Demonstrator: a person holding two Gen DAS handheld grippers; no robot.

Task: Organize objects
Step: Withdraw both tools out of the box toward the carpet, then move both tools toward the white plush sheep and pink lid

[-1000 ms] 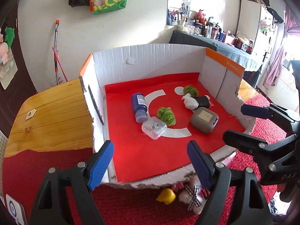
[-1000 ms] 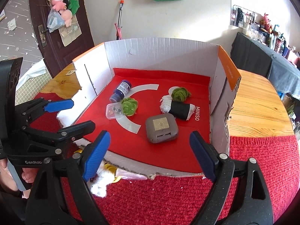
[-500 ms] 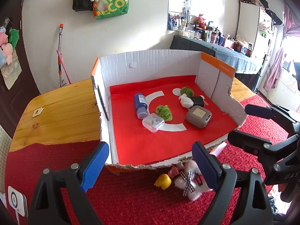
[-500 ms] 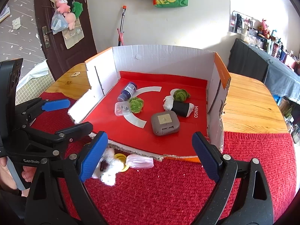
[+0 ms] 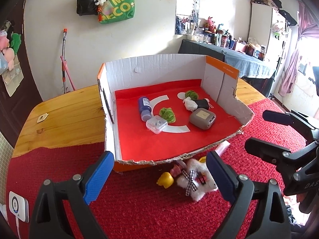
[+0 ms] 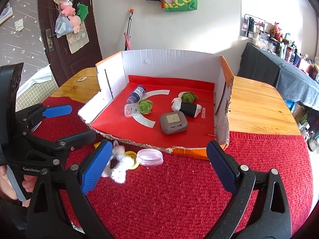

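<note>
both grippers hang over the red mat [image 5: 139, 209], jaws spread wide and holding nothing: the left gripper [image 5: 159, 177] sits low in its own view, and the right gripper [image 6: 157, 165] does the same in its own. in front of them stands the cardboard box [image 5: 155, 69] with its torn front edge and red floor, and inside it lie a blue bottle [image 5: 145, 108] on its side, a clear plastic case [image 5: 156, 124] touching a green fuzzy ball [image 5: 167, 114], a second green ball [image 5: 191, 94] at the back, a white-and-black plush roll [image 5: 196, 104] and a grey square case [image 5: 202, 118]. outside the box, on the mat just before the torn edge, the left view gives a white plush toy [image 5: 194, 181] with a checked bow, a yellow piece [image 5: 165, 179] beside it and a pink comb [image 5: 222, 148] poking out by the box's edge. the right view shows what the left one hides: a clear pink lid [image 6: 150, 157] lying flat by the plush toy [image 6: 118, 164] (the yellow item under it is partly covered), plus the person's left hand [image 6: 12, 185] around the other gripper's handle. the left view alone catches a small white device [image 5: 18, 207] at the mat's near left corner.
</note>
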